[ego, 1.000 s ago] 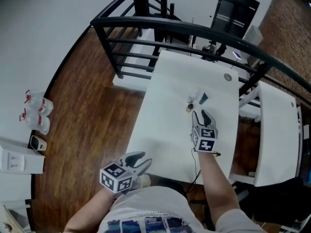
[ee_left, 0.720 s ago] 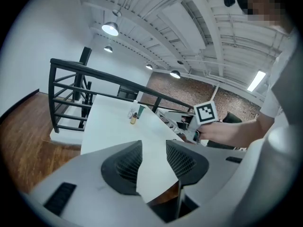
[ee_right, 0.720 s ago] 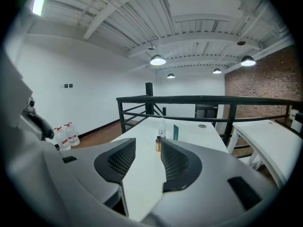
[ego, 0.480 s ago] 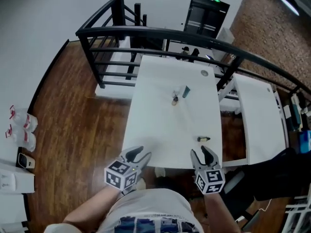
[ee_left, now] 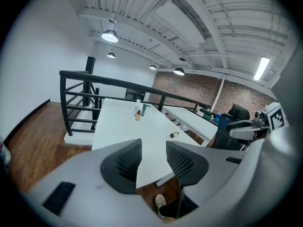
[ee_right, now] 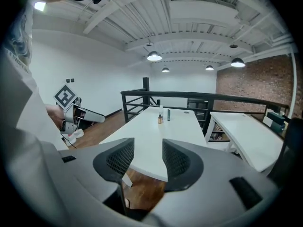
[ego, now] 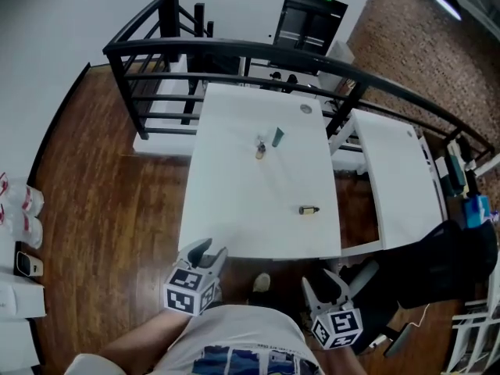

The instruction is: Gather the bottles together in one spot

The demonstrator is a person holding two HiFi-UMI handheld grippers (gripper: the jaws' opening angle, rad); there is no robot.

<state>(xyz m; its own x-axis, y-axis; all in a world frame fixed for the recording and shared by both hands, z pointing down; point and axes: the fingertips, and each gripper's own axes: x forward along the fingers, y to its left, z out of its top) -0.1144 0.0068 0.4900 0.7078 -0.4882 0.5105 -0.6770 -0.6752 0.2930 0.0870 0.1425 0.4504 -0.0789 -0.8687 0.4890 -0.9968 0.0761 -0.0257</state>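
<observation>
The white table [ego: 234, 201] lies ahead of both empty claws: left gripper [ego: 212, 248] open, right gripper [ego: 320, 281] just opening wider. Standing bottles [ego: 261, 150] are far ahead. The lone bottle [ego: 309, 209], nearer and lying down, could roll away if nudged.

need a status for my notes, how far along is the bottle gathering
Done: a brown bottle and a dark teal bottle stand together far down the white table. In hand: nothing. The left claw is open and empty, and the right claw has just been opening, also empty, both off the near edge. Left: one small dark bottle lying alone.
</observation>
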